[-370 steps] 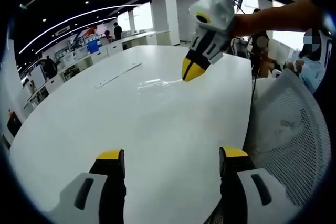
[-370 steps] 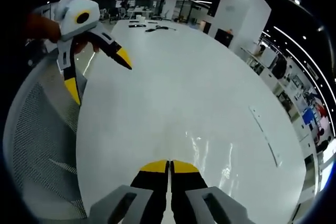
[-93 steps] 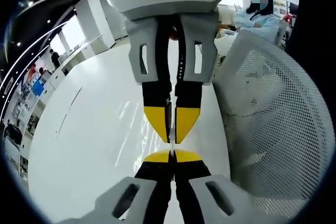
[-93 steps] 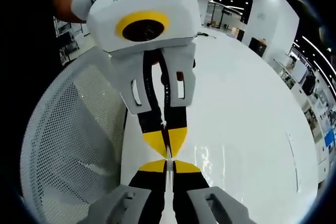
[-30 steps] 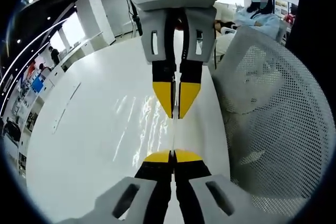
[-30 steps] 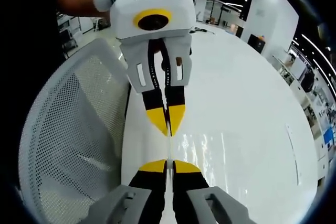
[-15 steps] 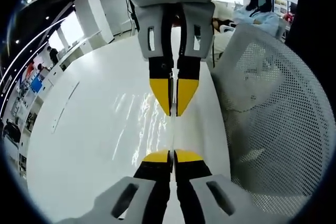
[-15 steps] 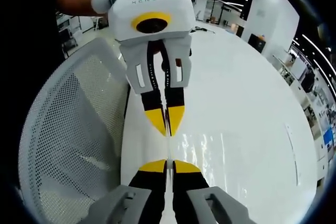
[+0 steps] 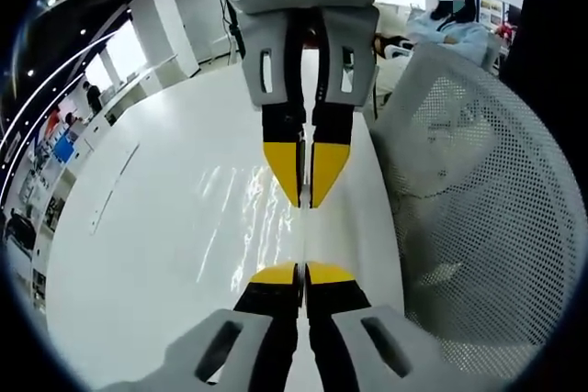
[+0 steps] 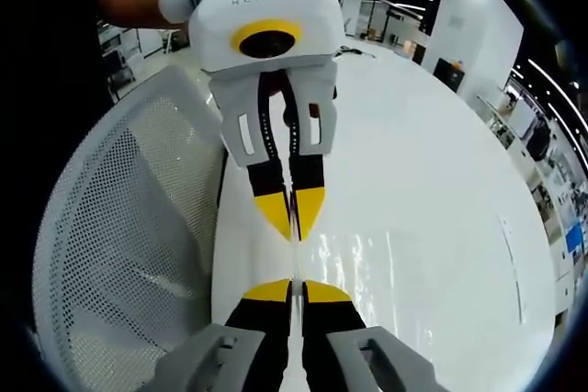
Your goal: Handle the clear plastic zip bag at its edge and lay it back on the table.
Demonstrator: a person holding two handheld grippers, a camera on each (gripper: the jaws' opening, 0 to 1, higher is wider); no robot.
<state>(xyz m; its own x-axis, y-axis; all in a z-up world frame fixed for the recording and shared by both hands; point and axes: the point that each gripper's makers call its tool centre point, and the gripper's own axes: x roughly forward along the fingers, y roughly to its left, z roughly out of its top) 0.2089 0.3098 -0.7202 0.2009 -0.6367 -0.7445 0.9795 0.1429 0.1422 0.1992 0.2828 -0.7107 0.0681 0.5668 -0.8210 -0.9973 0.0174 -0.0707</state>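
Both grippers are pinched tight on the same edge of the bag (image 9: 248, 218), facing each other nose to nose. In the left gripper view, the left gripper (image 9: 300, 272) sits at 6 o'clock with its fingers (image 9: 276, 274) closed on the thin edge strip, and the right gripper (image 9: 303, 201) comes down from 12 o'clock, closed on that same strip just beyond. The rest of the bag spreads off toward 9 o'clock, shiny and crinkly, over the white counter (image 9: 138, 254).

Right gripper view is the mirror of that: right gripper (image 10: 293, 285) at 6 o'clock, left gripper (image 10: 293, 231) from 12 o'clock, bag (image 10: 386, 263) stretching toward 3 o'clock. A white mesh chair (image 10: 129, 254) is at 9 o'clock beside the counter (image 10: 441, 162).
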